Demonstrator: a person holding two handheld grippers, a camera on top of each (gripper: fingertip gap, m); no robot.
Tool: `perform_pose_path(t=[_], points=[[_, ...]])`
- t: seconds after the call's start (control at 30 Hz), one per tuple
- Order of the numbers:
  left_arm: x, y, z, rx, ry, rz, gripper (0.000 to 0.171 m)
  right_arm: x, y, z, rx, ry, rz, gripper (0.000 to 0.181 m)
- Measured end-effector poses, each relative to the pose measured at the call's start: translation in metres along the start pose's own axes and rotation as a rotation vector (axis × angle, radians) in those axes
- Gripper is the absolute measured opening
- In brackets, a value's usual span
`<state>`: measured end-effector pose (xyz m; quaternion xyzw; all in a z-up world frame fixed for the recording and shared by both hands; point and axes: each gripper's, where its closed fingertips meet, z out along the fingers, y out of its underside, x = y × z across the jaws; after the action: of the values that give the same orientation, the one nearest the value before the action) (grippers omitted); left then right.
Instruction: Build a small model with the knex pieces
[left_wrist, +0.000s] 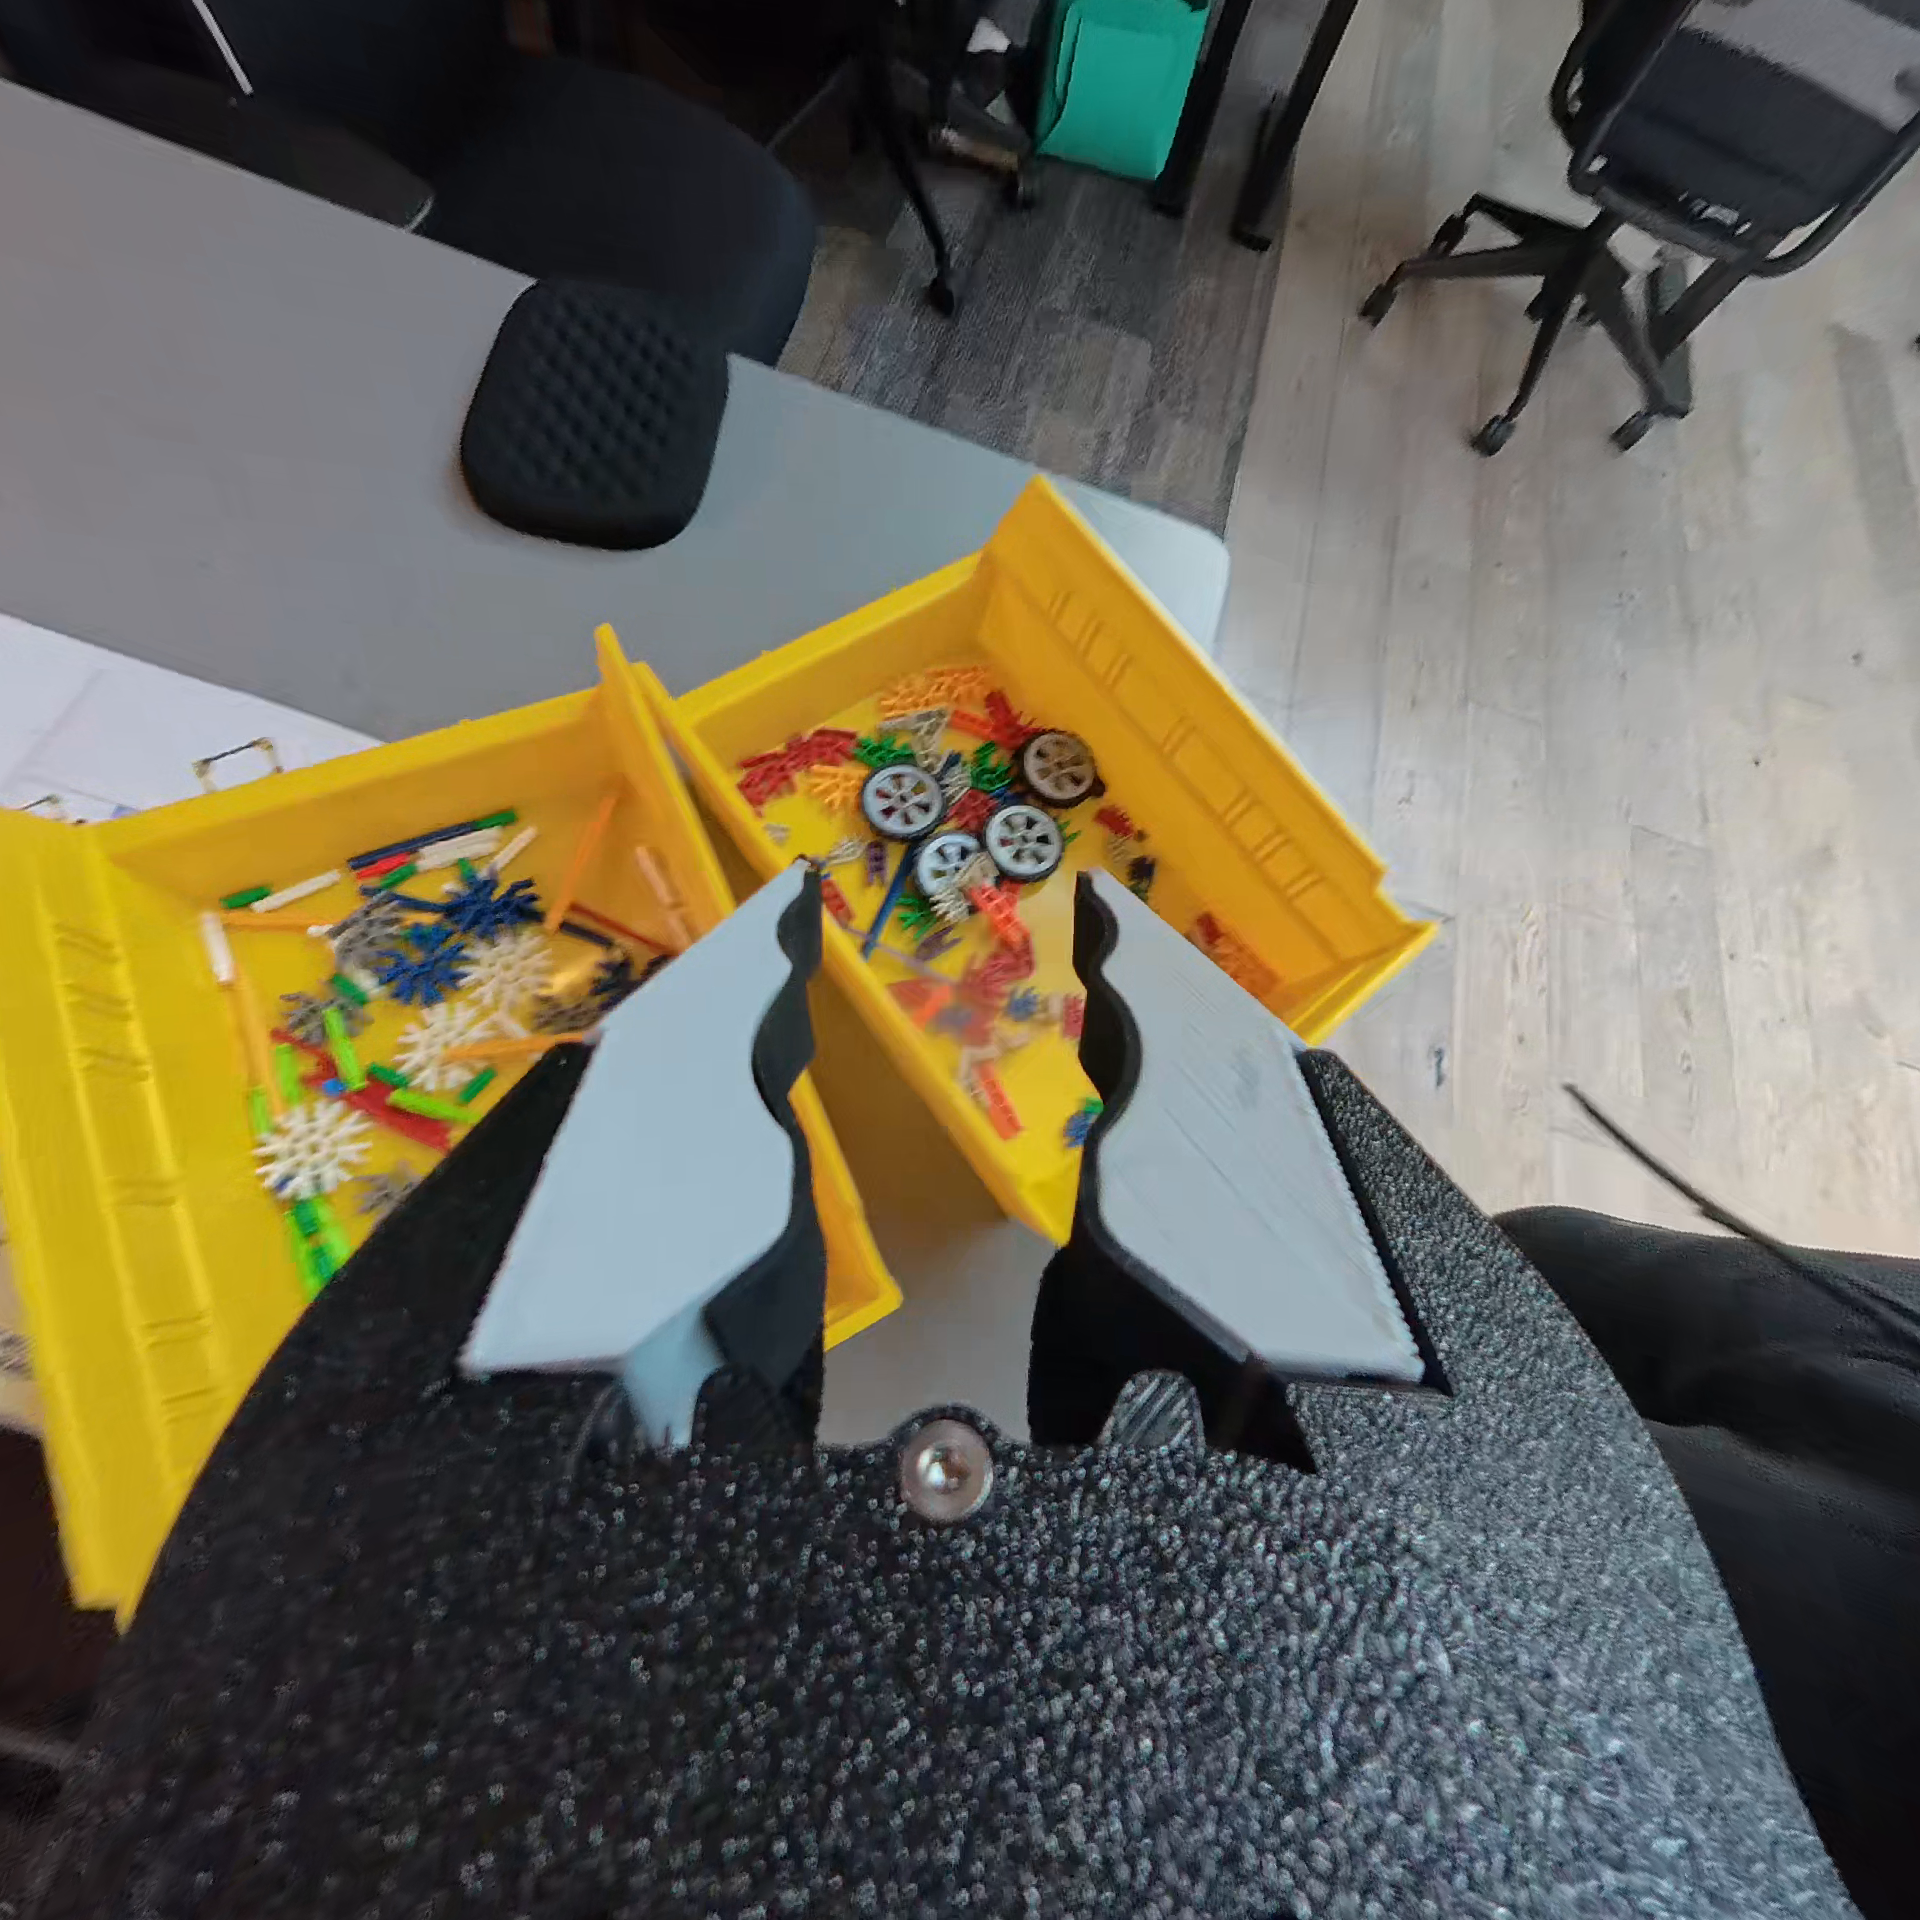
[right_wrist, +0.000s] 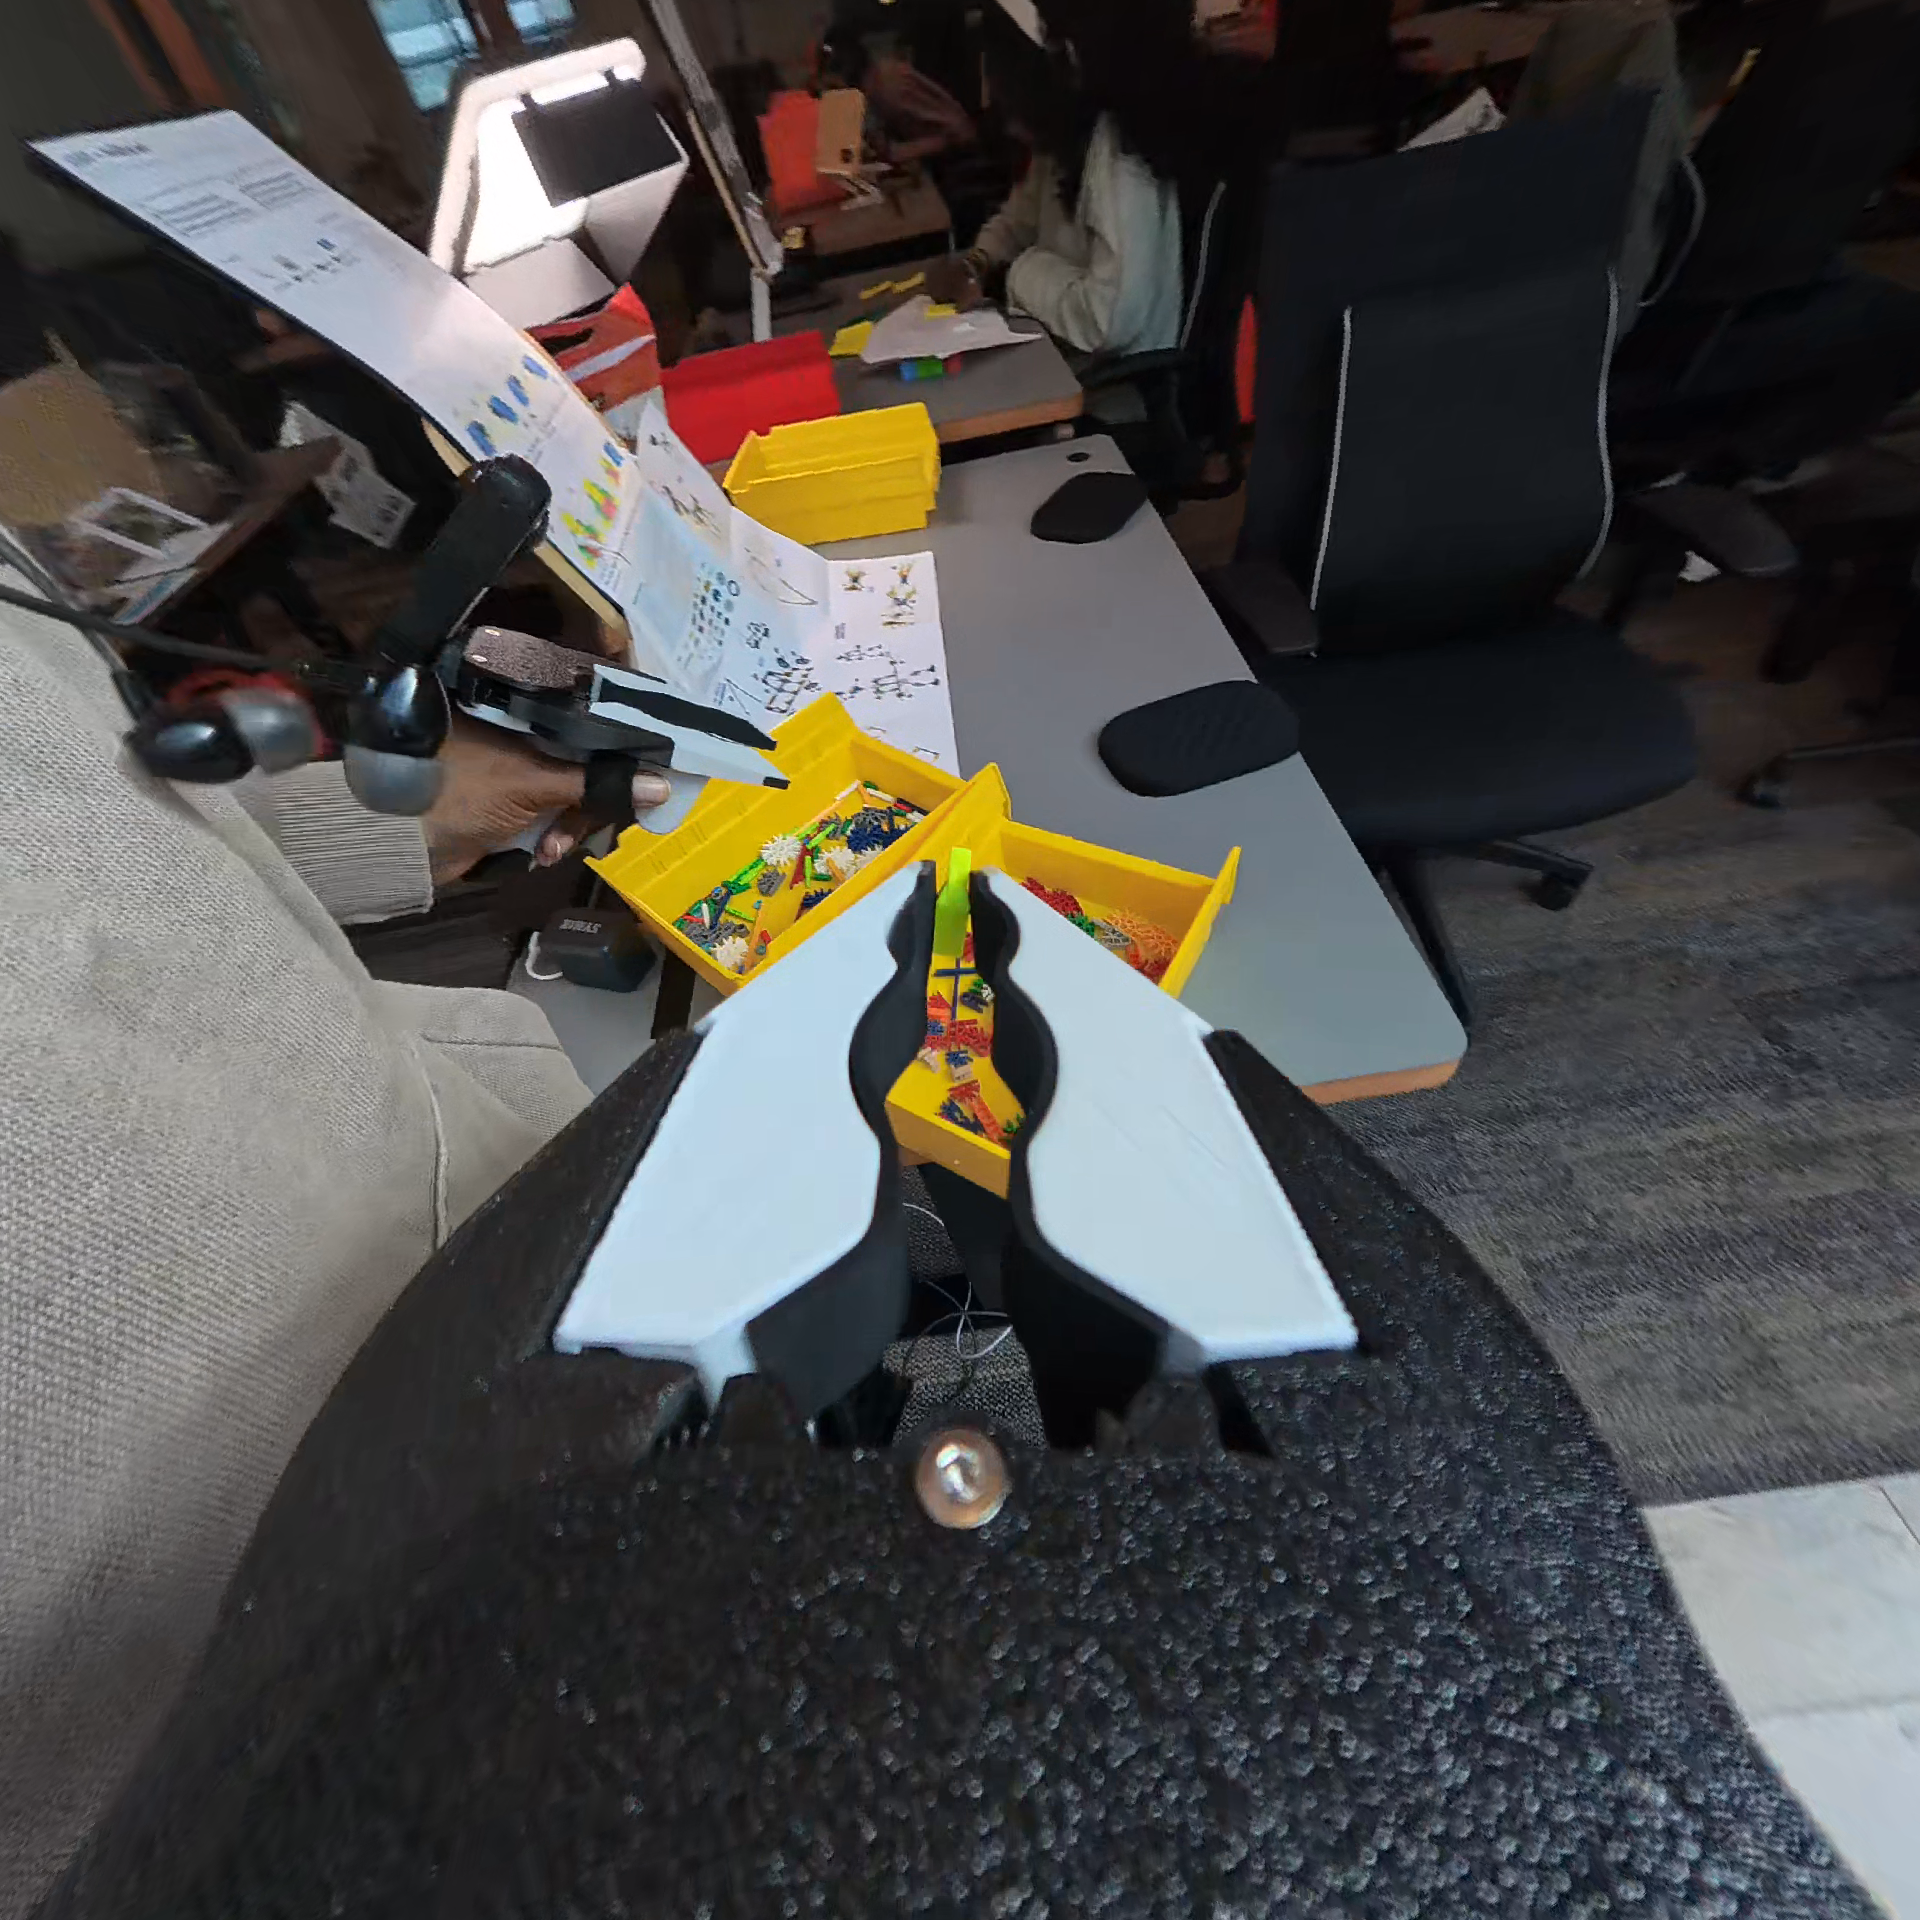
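Plainly, a short lime-green rod (right_wrist: 954, 902) is pinched upright between the tips of the right gripper (right_wrist: 948, 883), whose jaws are drawn nearly together on it; it is held in the air above the yellow bin of wheels and small connectors (right_wrist: 1205, 904). That bin is seen at the near right corner of the grey tabletop (right_wrist: 1049, 644), touching a second yellow bin (left_wrist: 62, 1039) filled with rods and snowflake-shaped connectors on its left. The left gripper (left_wrist: 940, 894) is held with its jaws spread wide and nothing between them, poised above the seam where the two bins meet, its tips over the four grey-hubbed wheels (left_wrist: 977, 821). The rod is seen as a slim, smooth plastic stick, its upper end standing clear of the fingertips. Printed instruction sheets (right_wrist: 821, 644) are spread along the far left edge.
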<state>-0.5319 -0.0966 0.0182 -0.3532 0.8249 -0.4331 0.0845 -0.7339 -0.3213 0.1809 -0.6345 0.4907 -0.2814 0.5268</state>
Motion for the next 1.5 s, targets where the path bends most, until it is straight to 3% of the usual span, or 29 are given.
perform_pose_path(t=[0.1,0.17,0.37,0.43,0.53,0.63,0.77,0.87,1.0,1.13,1.27,1.5], points=[[0.077,-0.029,0.008,0.074,0.165,-0.075,0.038,0.039,-0.006,0.01,0.028,-0.163,-0.021,0.005],[0.145,-0.058,0.015,0.13,0.371,-0.176,0.033,0.064,-0.01,0.013,0.031,-0.289,-0.061,0.005],[0.307,-0.175,0.046,0.407,0.671,-0.35,0.025,0.132,-0.047,0.002,0.028,-0.694,-0.203,0.005],[0.344,-0.198,0.057,0.444,0.738,-0.346,0.024,0.149,-0.064,0.001,0.033,-0.819,-0.187,0.005],[0.361,-0.223,0.074,0.508,0.704,-0.369,0.024,0.161,-0.095,0.005,0.057,-0.984,-0.116,0.005],[0.354,-0.251,0.081,0.637,0.628,-0.396,0.022,0.165,-0.11,0.022,0.054,-1.148,-0.005,0.004],[0.318,-0.274,0.082,0.796,0.5,-0.412,0.017,0.169,-0.128,0.062,0.011,-1.347,0.206,0.004],[0.279,-0.288,0.09,0.862,0.425,-0.412,0.017,0.169,-0.138,0.097,-0.055,-1.434,0.238,0.004],[0.234,-0.324,0.1,0.947,0.456,-0.401,0.012,0.177,-0.158,0.144,-0.113,-1.472,0.25,0.004],[0.195,-0.35,0.117,0.97,0.454,-0.383,0.011,0.189,-0.173,0.198,-0.145,-1.466,0.239,0.004],[0.152,-0.367,0.139,1.005,0.342,-0.447,0.009,0.199,-0.176,0.242,-0.202,-1.53,0.225,0.004],[0.083,-0.396,0.202,0.987,0.048,-0.52,0.005,0.239,-0.182,0.324,-0.368,-1.787,0.231,0.006]])
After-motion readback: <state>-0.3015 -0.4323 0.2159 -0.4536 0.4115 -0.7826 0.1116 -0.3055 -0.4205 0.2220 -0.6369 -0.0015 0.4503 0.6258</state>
